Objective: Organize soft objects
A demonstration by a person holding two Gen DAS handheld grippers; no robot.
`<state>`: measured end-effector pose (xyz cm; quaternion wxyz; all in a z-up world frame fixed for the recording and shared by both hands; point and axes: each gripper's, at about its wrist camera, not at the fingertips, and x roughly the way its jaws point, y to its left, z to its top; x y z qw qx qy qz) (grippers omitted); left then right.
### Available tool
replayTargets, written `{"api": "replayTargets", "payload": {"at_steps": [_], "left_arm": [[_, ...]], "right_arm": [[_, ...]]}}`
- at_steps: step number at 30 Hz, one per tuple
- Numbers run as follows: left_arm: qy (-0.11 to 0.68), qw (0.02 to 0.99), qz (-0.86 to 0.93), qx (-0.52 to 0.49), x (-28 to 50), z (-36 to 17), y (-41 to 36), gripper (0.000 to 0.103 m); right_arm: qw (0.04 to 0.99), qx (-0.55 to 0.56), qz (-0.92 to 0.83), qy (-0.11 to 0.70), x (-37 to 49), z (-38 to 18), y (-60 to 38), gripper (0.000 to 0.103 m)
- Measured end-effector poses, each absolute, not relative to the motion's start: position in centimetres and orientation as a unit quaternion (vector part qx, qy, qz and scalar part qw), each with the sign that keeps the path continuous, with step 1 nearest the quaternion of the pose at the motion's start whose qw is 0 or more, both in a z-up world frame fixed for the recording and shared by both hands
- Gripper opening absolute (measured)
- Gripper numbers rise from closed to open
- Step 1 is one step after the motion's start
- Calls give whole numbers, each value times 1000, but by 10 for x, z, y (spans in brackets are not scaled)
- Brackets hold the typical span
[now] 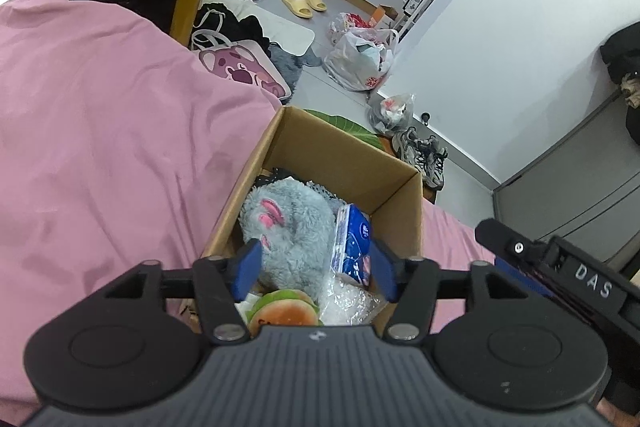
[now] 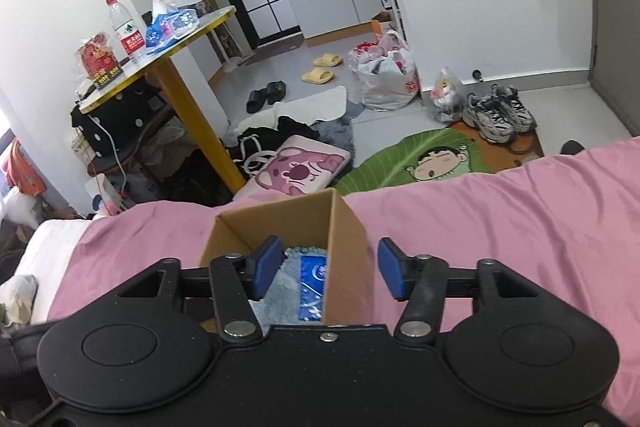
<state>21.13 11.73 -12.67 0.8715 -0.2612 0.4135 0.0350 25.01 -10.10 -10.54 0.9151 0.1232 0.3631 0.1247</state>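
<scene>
From my left wrist view, my own gripper body covers the near end of the cardboard box (image 1: 336,155), so the burger plush (image 1: 286,311) at the bottom centre shows only its top. The crinkly clear bag (image 1: 348,301) beside it hides its contents. From my right wrist view, the box wall cuts off the blue tissue pack (image 2: 312,287), print unreadable.

Spread tongs (image 2: 325,269) over cardboard box (image 2: 280,223)
</scene>
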Motion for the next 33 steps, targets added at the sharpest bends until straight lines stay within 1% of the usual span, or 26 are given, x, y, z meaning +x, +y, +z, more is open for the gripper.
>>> {"api": "replayTargets", "payload": {"at_steps": [1, 2, 4, 6, 9, 11, 14, 18, 22, 26, 33], "left_arm": [[412, 873, 36, -259, 211, -126, 117, 65], [410, 874, 38, -256, 210, -124, 117, 68], [406, 878, 44, -249, 207, -121, 115, 71], [405, 881, 49, -241, 204, -118, 113, 71], [394, 889, 60, -225, 196, -105, 107, 71], [389, 895, 65, -206, 192, -96, 101, 75], [389, 900, 65, -186, 187, -86, 93, 78], [388, 902, 72, -175, 176, -73, 85, 85], [384, 908, 70, -155, 169, -59, 75, 87], [376, 914, 72, -136, 159, -42, 66, 91], [366, 921, 68, -113, 139, -22, 48, 95]], "right_arm": [[916, 122, 123, 363, 248, -105, -102, 62], [916, 123, 121, 363, 246, -104, -103, 69], [915, 129, 118, 365, 242, -102, -105, 77], [915, 131, 122, 362, 238, -99, -107, 80], [918, 119, 130, 357, 231, -91, -110, 88], [919, 119, 132, 352, 228, -86, -114, 92], [919, 122, 140, 347, 223, -78, -122, 95], [919, 128, 145, 342, 217, -69, -132, 98], [920, 138, 154, 334, 210, -60, -141, 103], [921, 141, 167, 323, 202, -50, -150, 103], [930, 145, 164, 297, 183, -36, -168, 103]]}}
